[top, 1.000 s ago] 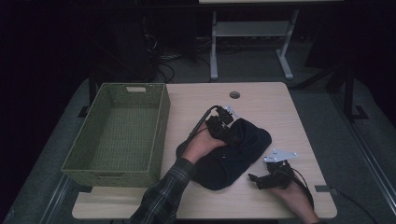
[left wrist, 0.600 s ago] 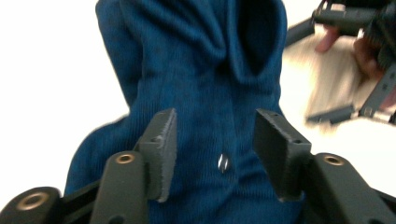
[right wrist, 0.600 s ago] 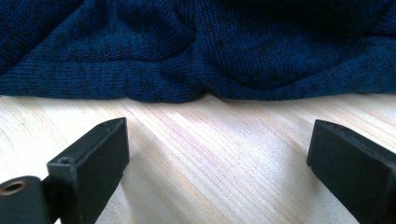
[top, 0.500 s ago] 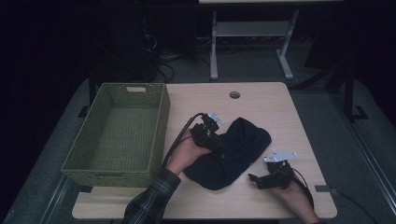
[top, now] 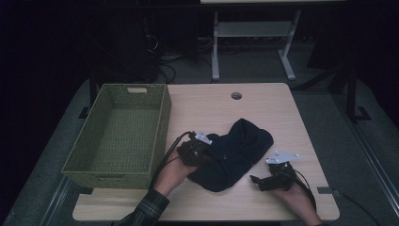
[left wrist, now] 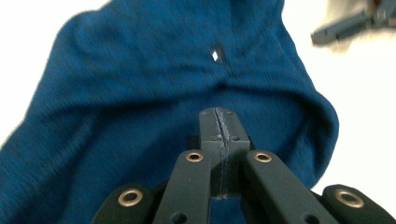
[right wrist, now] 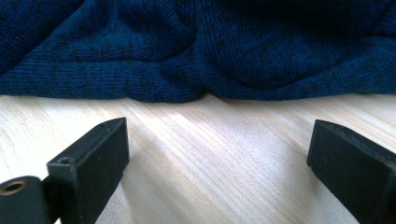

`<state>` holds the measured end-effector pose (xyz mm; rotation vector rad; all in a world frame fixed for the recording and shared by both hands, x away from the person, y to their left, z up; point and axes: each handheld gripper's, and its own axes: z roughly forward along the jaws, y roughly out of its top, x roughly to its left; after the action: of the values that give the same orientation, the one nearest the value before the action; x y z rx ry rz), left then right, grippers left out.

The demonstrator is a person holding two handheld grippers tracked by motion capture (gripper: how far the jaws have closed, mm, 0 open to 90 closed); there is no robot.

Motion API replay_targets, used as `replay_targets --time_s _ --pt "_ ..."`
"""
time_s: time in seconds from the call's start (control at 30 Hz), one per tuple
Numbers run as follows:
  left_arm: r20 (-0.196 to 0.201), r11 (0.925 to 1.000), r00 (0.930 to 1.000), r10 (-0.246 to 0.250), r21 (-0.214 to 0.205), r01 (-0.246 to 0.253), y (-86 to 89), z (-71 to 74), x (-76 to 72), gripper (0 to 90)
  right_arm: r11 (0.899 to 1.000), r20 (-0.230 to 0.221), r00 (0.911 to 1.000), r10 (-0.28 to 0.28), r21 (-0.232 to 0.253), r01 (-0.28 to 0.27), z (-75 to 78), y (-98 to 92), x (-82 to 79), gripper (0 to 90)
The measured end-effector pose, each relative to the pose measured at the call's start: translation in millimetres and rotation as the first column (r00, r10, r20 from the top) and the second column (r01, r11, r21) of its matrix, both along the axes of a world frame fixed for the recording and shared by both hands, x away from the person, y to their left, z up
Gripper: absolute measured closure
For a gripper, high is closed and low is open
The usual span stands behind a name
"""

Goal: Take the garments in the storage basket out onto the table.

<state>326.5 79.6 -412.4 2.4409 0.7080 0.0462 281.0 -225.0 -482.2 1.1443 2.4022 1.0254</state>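
Sweater [top: 235, 153] lies bunched mid-table beside the basket [top: 117, 136]: soft, light, floppy knit. My left gripper [left wrist: 219, 122] has just pinched together on a fold; my right gripper [right wrist: 217, 154] waits apart near its hem.

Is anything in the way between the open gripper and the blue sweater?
No, nothing visible is. The right gripper has its jaws wide apart, and between them and the sweater there is just bare table. The left gripper is already at the sweater, its jaws pressed together over the cloth.
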Motion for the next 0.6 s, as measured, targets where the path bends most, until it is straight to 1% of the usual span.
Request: replay_targets --time_s 0.03,0.07,0.1,0.13,0.17,0.2,0.27,0.37,0.4,0.47,0.53,0.6 --pt "0.002 0.9998 0.9999 -0.011 0.016 0.01 1.3 -1.2 -2.4 89.9 1.0 0.001 1.0 0.0 0.0 0.0 -0.1 0.0 0.1 5.2" --pt "0.007 0.9997 0.9999 -0.01 0.024 0.01 2.6 -4.3 -6.6 89.9 1.0 0.0 1.0 0.0 0.0 0.0 -0.1 0.0 0.0 5.3" --pt "0.007 0.9996 0.9999 -0.009 0.025 0.009 3.0 -6.6 -9.2 89.9 1.0 0.0 1.0 0.0 0.0 0.0 0.0 0.0 0.0 5.3" --pt "0.006 0.9992 0.9999 -0.016 0.036 0.016 4.3 -10.0 -12.5 89.9 1.0 0.0 1.0 0.0 0.0 0.0 -0.1 0.0 0.1 5.3" --pt "-0.003 0.9993 1.0 -0.009 0.035 0.009 5.1 -15.4 -16.3 89.9 1.0 0.001 1.0 0.001 -0.001 -0.001 -0.1 -0.1 0.1 5.3" --pt "-0.007 0.9989 0.9998 -0.019 0.043 0.02 6.0 -17.5 -17.2 89.9 1.0 0.0 1.0 0.0 0.0 0.0 0.0 -0.1 0.0 5.3" --pt "-0.019 0.9989 0.9997 -0.018 0.043 0.018 7.2 -22.8 -19.7 89.9 1.0 0.0 1.0 0.001 -0.001 -0.001 0.0 -0.1 0.1 5.3" --pt "-0.024 0.9986 0.9996 -0.016 0.05 0.017 8.8 -29.1 -21.5 89.9 1.0 0.001 1.0 0.001 -0.001 -0.001 0.0 -0.1 0.1 5.3" --pt "-0.02 0.9983 0.9997 -0.016 0.056 0.017 9.0 -30.7 -21.8 89.9 1.0 0.0 1.0 0.0 -0.001 0.0 0.0 -0.1 0.1 5.3" --pt "-0.027 0.9973 0.9994 -0.021 0.07 0.023 8.6 -34.8 -22.7 89.9 1.0 0.0 1.0 0.0 -0.001 0.0 0.1 0.0 0.0 5.3" --pt "-0.02 0.9974 0.9995 -0.024 0.067 0.026 9.0 -35.9 -24.0 89.9 1.0 0.001 1.0 -0.003 -0.001 0.003 0.0 0.2 -0.2 5.3" --pt "-0.025 0.9979 0.9993 -0.028 0.057 0.03 10.3 -36.3 -23.4 89.9 1.0 0.003 1.0 -0.004 -0.003 0.004 0.0 0.4 -0.5 5.3"
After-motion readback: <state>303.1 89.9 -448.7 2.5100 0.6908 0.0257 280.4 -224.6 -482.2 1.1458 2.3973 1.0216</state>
